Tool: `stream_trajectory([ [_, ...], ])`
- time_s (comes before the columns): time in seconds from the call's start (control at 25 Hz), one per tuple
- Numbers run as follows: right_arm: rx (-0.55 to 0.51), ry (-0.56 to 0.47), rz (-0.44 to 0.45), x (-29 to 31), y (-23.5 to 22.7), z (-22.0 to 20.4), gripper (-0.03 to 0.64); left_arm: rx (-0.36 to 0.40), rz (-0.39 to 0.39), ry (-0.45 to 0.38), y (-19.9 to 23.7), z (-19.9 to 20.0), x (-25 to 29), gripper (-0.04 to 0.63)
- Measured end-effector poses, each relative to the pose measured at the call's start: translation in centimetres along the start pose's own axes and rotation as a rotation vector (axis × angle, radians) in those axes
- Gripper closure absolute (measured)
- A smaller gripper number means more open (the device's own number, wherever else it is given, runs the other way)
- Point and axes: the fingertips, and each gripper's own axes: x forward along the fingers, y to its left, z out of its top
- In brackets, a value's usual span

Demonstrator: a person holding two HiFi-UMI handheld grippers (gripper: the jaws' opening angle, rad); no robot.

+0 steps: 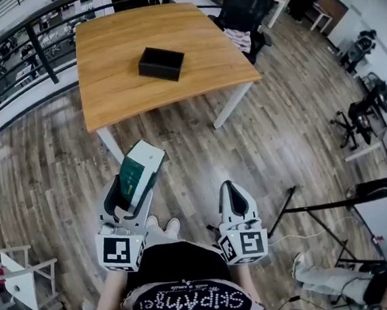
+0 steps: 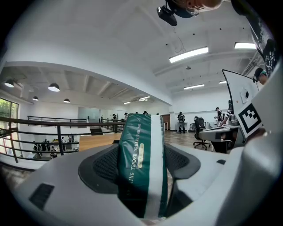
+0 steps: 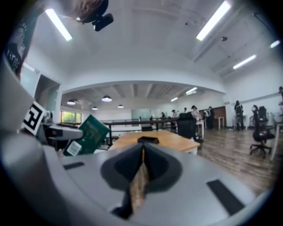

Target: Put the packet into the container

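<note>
- The left gripper squeezes the shiny green and white packet between its wide jaws.
- The right gripper, just beside it, has its jaws pressed together on nothing.
- Ahead lies open brown wood floor.
- Further ahead, the flat wooden table carries the black box-shaped container near its middle.

One wooden table is standing ahead, carrying one black container near its middle, away from every edge. One green-and-white packet is showing. Two grippers are showing, the left gripper and the right gripper, each bearing one marker cube. One black office chair is standing by the table's far right corner.
</note>
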Motion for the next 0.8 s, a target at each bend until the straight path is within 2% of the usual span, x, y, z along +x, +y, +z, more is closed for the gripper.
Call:
stream_trajectory([
  [0.28, 0.021, -0.019, 0.045, -0.2, -0.2, -0.3, 0.581, -0.024, 0.008, 0.003, -0.9, -0.2, -0.3, 0.250],
  [0.52, 0.040, -0.004, 0.039, 0.9, -0.5, -0.2, 0.581, 0.007, 0.017, -0.012, 0.3, 0.4, 0.4, 0.250],
  [0.8, 0.046, 0.016, 0.026, 3.0, -1.3, -0.5, 0.581, -0.003, -0.009, -0.006, 1.1, 0.0, 3.1, 0.250],
])
